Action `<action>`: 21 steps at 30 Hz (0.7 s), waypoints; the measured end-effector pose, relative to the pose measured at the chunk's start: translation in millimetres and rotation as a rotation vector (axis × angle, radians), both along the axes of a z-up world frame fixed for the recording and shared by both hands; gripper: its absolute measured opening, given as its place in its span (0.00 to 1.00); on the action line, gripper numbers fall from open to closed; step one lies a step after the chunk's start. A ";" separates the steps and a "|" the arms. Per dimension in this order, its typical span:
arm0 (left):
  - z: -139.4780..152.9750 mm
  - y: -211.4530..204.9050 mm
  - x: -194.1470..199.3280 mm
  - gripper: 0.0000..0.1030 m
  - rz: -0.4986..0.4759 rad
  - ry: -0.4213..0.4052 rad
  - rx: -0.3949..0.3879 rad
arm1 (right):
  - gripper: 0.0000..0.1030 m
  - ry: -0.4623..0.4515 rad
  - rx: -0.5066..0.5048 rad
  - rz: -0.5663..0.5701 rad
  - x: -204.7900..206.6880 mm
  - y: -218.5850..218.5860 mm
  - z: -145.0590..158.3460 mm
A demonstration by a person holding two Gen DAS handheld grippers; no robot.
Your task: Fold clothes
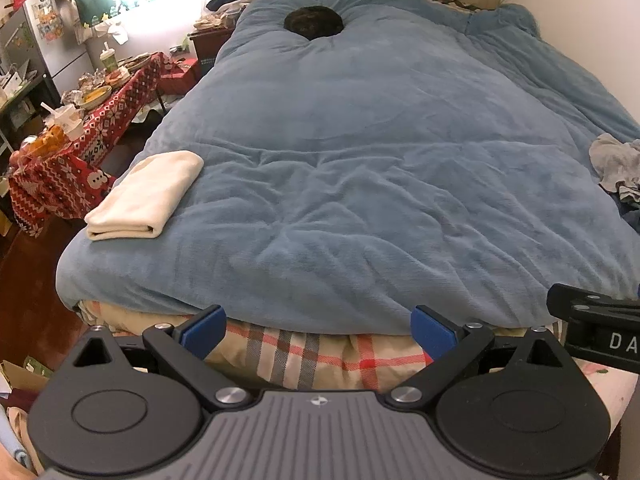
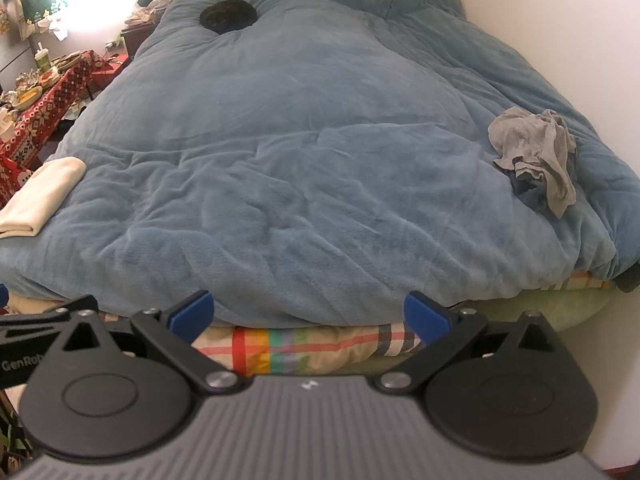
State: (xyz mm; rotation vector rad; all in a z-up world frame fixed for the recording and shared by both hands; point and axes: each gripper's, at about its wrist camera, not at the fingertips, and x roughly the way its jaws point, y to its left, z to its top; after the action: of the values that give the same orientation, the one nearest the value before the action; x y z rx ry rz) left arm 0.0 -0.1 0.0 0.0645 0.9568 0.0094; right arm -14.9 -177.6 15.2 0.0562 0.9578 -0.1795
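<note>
A folded cream garment lies at the front left corner of the bed on the blue blanket; it also shows in the right wrist view. A crumpled grey garment lies on the blanket at the right, with something dark blue under it; its edge shows in the left wrist view. My left gripper is open and empty at the foot of the bed. My right gripper is open and empty beside it, also at the foot of the bed.
A black round object sits on the blanket near the head of the bed. A plaid sheet shows under the blanket edge. A cluttered table with a red patterned cloth stands left of the bed. A wall runs along the right.
</note>
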 end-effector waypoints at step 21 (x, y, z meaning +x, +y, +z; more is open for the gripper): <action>0.6 -4.5 -1.6 0.97 -0.013 -0.021 0.019 | 0.99 -0.005 -0.003 0.003 -3.2 0.6 -1.5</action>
State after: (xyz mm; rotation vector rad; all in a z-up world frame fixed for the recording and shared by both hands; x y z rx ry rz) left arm -1.6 -4.7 0.7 0.0881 0.9353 0.0074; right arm -18.1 -176.9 13.7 0.0528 0.9529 -0.1778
